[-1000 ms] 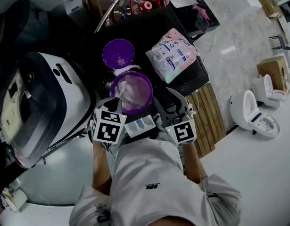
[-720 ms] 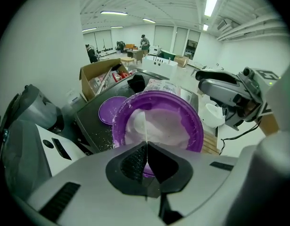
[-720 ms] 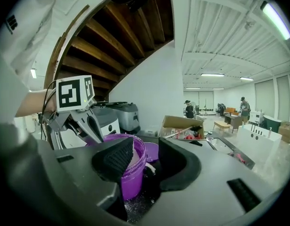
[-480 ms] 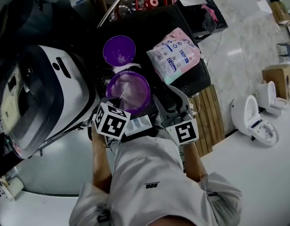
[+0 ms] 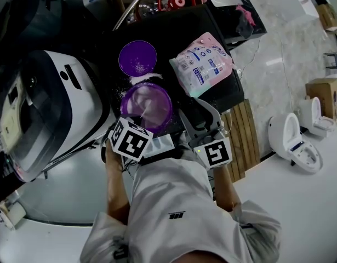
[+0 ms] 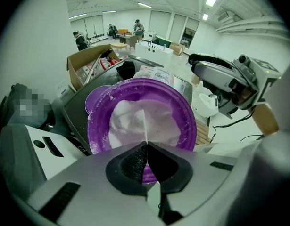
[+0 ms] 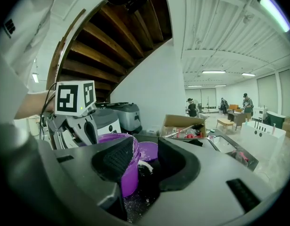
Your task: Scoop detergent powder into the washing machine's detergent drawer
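While your left gripper [image 6: 146, 145] is pinched shut on the thin white scoop handle [image 6: 145, 125], nearest you sits a pale compartmented tray [image 5: 160, 145] between both grippers. Likely the detergent drawer, but too small to confirm. Right gripper [image 7: 142, 157]: jaws apart, near wall of the purple tub [image 7: 128, 166] right against one pad, not clamped. Tub is just beyond the tray, with the washing machine [image 5: 47, 108] to its left. Powder [image 6: 159, 121] is loose and light and will spill easily; grains are on the pads and the black top [image 5: 173, 34]. Handle looks thin and probably flexy, so grip it low toward the bowl and keep it level. Scoop bowl is buried in the powder, can't tell its fill. Further off: purple lid [image 5: 137, 57], then pink detergent bag [image 5: 204, 64] to the far right.
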Motion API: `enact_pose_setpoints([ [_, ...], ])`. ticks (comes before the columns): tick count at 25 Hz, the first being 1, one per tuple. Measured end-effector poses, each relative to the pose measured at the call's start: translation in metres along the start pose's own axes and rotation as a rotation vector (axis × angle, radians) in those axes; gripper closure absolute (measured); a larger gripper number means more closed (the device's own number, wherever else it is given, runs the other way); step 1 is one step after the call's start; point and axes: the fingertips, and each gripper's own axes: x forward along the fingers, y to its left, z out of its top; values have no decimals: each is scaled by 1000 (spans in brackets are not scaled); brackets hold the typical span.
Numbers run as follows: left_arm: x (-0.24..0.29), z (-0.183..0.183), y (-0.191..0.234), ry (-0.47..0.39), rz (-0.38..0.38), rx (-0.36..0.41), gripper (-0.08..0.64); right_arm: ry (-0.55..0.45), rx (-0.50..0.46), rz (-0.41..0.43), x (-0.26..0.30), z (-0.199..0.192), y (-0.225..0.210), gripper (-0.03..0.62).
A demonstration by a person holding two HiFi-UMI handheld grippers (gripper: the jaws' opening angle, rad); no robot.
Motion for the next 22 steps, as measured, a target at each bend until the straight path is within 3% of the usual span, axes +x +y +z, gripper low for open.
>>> enact_pose_setpoints([
  [8, 2, -3, -10, 36, -7, 70, 545, 7, -4, 1, -4, -4, 1, 431],
  [12, 3, -1, -21, 47, -51, 89, 545, 5, 1, -2, -5, -4, -1, 431],
  [22, -1, 17, -46, -44, -203, 31, 545, 7, 19, 16, -10, -5, -4, 431],
])
